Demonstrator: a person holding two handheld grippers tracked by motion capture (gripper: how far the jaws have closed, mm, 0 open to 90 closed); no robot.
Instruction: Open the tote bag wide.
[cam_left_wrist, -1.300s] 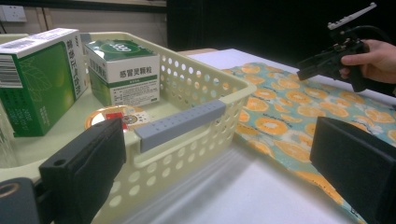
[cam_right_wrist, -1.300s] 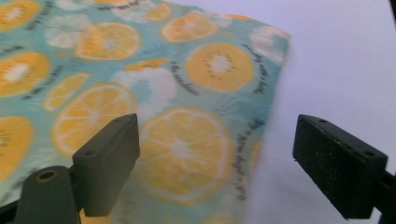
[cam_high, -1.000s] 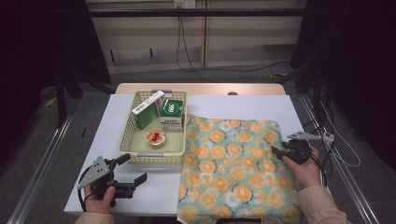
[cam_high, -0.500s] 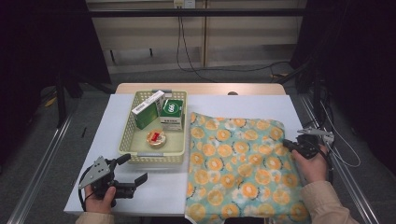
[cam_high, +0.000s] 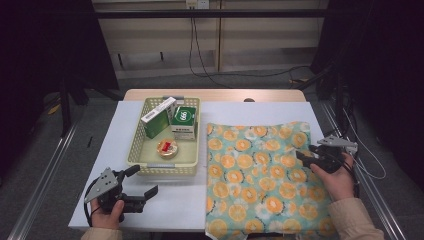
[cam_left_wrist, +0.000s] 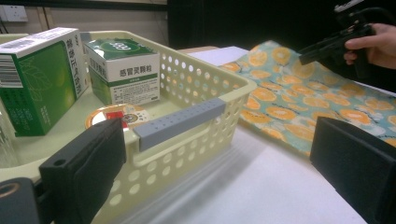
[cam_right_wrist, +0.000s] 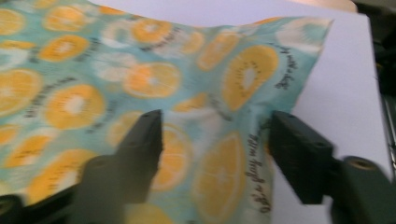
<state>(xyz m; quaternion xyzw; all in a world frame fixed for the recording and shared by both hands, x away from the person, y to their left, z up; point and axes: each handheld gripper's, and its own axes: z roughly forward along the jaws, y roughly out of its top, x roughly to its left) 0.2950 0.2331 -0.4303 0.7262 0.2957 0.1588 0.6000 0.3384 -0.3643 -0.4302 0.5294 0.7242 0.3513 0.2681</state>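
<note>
A: Where is the orange-print cloth lying?

B: Spread flat just beside the yellow basket. The right gripper hovers over its far edge, jaws just opened, nothing pinched, likely released after smoothing.

A: And the left gripper?

B: Near the basket's front, jaws apart, holding nothing, waiting.

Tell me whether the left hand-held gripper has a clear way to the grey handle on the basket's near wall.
Probably yes. The left hand-held gripper is open and faces the grey handle of the basket, with bare white table between them.
</note>
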